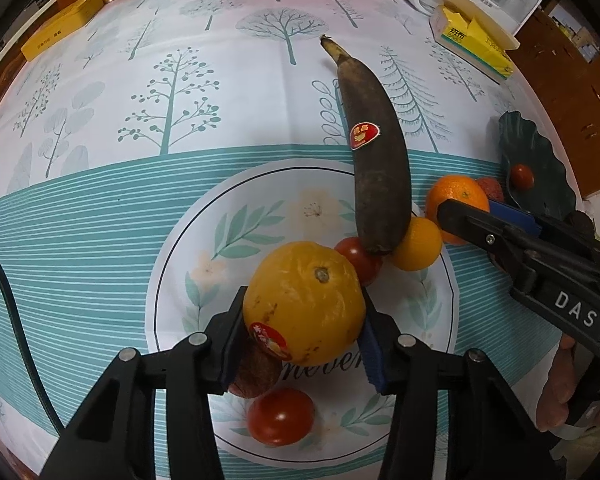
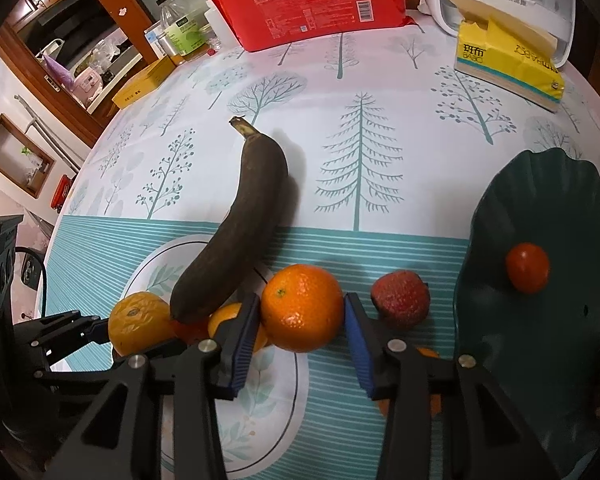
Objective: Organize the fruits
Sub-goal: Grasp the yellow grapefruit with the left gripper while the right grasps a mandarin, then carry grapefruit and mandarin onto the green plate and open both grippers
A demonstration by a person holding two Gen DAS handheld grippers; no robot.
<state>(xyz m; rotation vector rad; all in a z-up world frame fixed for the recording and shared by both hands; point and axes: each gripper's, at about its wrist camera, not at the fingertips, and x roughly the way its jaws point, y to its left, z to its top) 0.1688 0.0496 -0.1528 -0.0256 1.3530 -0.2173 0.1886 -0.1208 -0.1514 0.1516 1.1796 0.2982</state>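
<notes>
My left gripper (image 1: 304,320) is shut on a large yellow-orange citrus with a red sticker (image 1: 304,300), also visible in the right wrist view (image 2: 138,322). My right gripper (image 2: 302,312) has its pads touching both sides of an orange tangerine (image 2: 302,306), which rests on the cloth; it also shows in the left wrist view (image 1: 456,196). A blackened banana (image 1: 374,152) lies between them (image 2: 240,220). A dark green leaf-shaped plate (image 2: 540,340) at the right holds one cherry tomato (image 2: 527,267).
A lychee (image 2: 400,298) lies between the tangerine and the plate. A small orange (image 1: 416,244), two tomatoes (image 1: 280,416) (image 1: 358,254) and a brown fruit (image 1: 254,376) lie near my left gripper. A red package (image 2: 320,0), yellow tissue box (image 2: 508,64) and white appliance stand at the back.
</notes>
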